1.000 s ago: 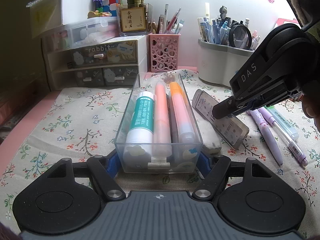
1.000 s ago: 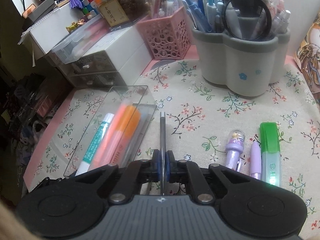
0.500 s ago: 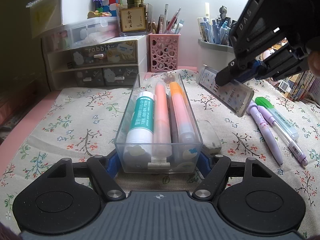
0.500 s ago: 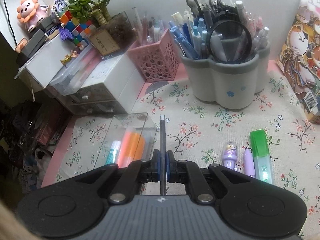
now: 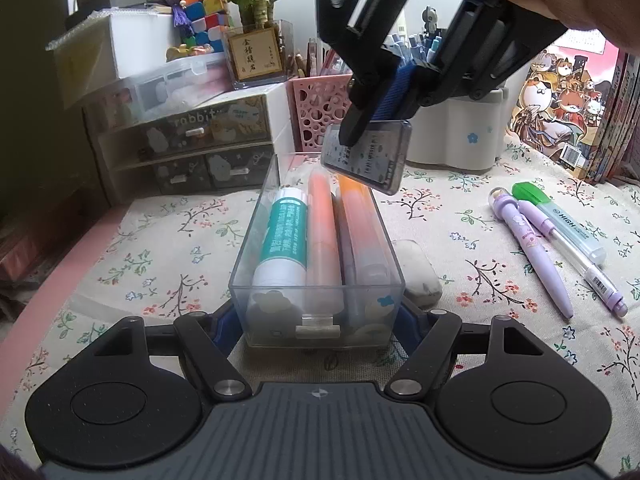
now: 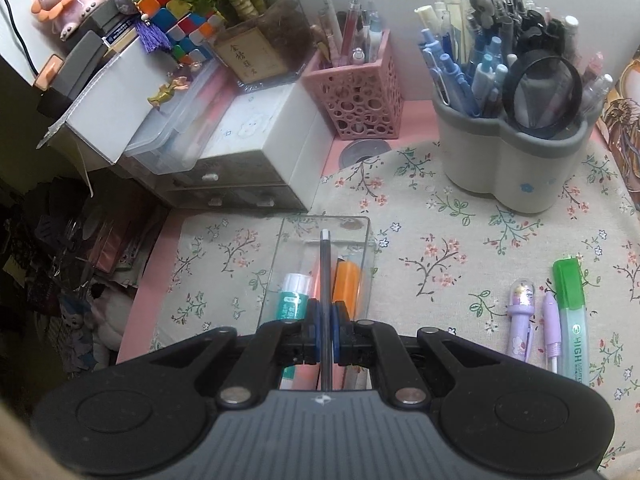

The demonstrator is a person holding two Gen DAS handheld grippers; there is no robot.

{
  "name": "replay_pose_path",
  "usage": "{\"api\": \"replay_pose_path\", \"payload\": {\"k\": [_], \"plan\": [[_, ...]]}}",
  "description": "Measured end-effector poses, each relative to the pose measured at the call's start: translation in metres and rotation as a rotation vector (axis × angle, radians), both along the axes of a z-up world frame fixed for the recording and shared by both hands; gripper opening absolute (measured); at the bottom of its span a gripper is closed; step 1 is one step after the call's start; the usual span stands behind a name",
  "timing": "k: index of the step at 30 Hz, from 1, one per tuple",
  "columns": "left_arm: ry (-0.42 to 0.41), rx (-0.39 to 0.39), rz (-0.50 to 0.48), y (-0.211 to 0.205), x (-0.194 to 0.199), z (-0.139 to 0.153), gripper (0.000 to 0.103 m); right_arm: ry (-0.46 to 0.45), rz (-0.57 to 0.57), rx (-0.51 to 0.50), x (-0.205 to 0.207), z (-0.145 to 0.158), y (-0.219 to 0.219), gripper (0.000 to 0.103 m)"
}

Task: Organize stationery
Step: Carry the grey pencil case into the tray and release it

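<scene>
A clear plastic box [image 5: 316, 304] stands on the floral cloth, gripped at its near end by my left gripper [image 5: 316, 320]. It holds a teal-labelled glue stick [image 5: 284, 236], a pink marker [image 5: 322, 236] and an orange marker [image 5: 360, 224]. My right gripper [image 5: 384, 108] is shut on a flat clear case [image 5: 366, 156] and holds it in the air above the box's far end. In the right wrist view the case [image 6: 325, 280] shows edge-on between the shut jaws, right over the box [image 6: 288, 248].
A white eraser [image 5: 418, 272] lies right of the box. Two purple pens [image 5: 532, 248] and a green highlighter [image 5: 560, 216] lie further right. A grey pen holder [image 6: 512, 164], pink mesh cup [image 6: 356, 96] and drawer unit [image 5: 180, 144] stand at the back.
My right gripper has lifted the clear case from the cloth right of the box and carried it left, over the box's far end. The left gripper and box have not moved.
</scene>
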State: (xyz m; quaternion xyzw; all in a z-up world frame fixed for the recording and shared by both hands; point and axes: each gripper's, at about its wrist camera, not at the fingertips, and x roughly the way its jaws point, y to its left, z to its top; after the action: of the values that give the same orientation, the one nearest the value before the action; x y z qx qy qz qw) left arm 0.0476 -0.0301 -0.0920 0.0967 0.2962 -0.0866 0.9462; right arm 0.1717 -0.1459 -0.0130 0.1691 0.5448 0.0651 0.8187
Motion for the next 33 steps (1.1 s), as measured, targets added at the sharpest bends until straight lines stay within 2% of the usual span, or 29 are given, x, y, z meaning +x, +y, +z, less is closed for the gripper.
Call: {"api": "replay_pose_path", "payload": {"k": [3,8,17,21,28,33], "plan": [[0.0,0.0,-0.001,0.001,0.0,0.0,0.073,0.032,-0.01,-0.011,0.008,0.0,0.007,0.005],[0.004,-0.005,-0.002,0.002,0.0,0.0,0.073,0.07,-0.043,-0.085,0.017,-0.006,0.015,0.005],[0.012,-0.02,-0.003,0.003,0.001,0.0,0.073,0.117,-0.056,-0.1,0.022,-0.012,0.019,0.005],[0.015,-0.026,-0.003,0.004,0.001,0.0,0.073,0.168,-0.023,-0.096,0.026,-0.019,0.025,0.006],[0.023,-0.041,-0.004,0.006,0.003,0.0,0.073,0.155,0.069,-0.175,0.024,-0.02,0.039,0.006],[0.03,-0.054,-0.004,0.008,0.004,0.0,0.073,0.157,0.123,-0.149,0.018,-0.018,0.042,0.005]]}}
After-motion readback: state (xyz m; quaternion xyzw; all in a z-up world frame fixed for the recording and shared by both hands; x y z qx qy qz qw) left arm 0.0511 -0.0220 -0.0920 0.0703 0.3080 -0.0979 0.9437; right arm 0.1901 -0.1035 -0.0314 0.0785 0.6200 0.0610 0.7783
